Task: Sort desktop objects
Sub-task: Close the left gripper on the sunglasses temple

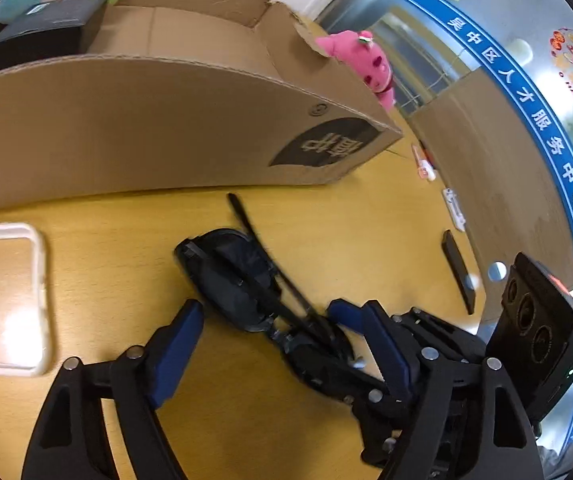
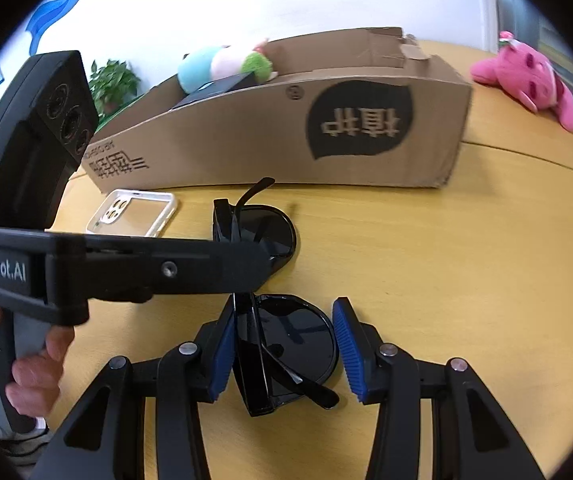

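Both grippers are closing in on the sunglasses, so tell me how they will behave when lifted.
The sunglasses are probably light and rigid, but one temple sticks out loose, so it may swing. The glossy lenses look slippery and scratchable. The right gripper straddles one lens, pads apart, so they could pivot on the yellow table.

My left camera looks steeply down, close over the folded black sunglasses [image 1: 242, 284], facing the long brown cardboard box [image 1: 158, 128] behind them. My right camera faces that box [image 2: 286, 128] from nearer me; both share sunglasses [image 2: 286, 344] and box.
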